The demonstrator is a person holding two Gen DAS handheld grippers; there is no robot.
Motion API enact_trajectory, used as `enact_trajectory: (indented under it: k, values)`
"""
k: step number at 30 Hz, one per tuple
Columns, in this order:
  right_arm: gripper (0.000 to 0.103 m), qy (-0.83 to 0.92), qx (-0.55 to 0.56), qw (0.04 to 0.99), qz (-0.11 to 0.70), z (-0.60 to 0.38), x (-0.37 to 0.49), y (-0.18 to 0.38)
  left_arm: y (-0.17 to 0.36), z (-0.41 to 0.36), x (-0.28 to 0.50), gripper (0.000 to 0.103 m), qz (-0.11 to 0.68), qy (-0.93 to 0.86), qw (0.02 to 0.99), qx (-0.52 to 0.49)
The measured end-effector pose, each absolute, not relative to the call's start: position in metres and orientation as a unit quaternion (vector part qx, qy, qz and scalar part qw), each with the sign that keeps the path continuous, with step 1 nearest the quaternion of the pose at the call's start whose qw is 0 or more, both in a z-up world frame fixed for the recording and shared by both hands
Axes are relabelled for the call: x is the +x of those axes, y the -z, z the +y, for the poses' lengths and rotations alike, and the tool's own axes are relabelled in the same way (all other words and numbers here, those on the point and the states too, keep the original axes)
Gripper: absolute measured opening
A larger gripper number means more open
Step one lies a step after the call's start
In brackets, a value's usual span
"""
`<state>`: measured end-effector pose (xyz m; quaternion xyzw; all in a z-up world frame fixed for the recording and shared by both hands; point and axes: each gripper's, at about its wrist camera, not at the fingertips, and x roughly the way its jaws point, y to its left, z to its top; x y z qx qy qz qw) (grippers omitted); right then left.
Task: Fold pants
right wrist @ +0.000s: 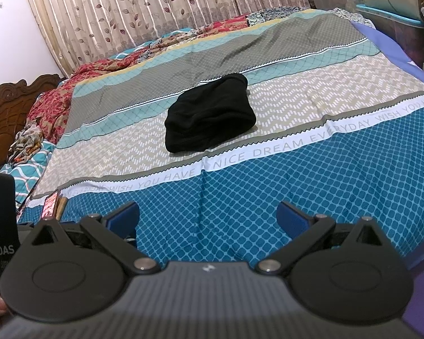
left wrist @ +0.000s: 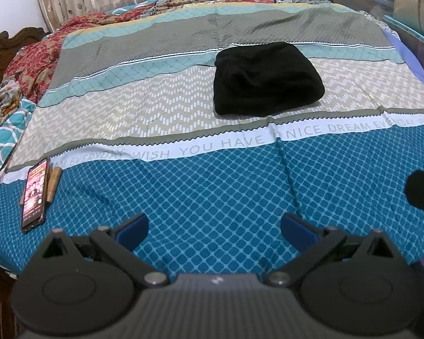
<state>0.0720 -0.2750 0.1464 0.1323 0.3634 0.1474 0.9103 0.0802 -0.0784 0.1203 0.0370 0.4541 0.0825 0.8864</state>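
One soft black pants (left wrist: 265, 80) bundle, folded, on quilted bedspread (left wrist: 212, 192).

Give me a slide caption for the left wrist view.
Black pants lie folded on the patterned bedspread, left gripper open and empty.

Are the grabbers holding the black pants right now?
No. The left gripper and the right gripper are both open and empty. The black pants lie folded on the bedspread, untouched.
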Motion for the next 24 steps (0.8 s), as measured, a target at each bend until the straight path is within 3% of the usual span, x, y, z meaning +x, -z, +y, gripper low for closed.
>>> enact_trajectory:
  k: [24]
  values:
    - [0.103,-0.149,0.13,0.909,0.366,-0.2733,0.0717,-0.1445,-0.1184,-0.0761,0.0826,0.103,0.475,-0.082,0.876,0.018]
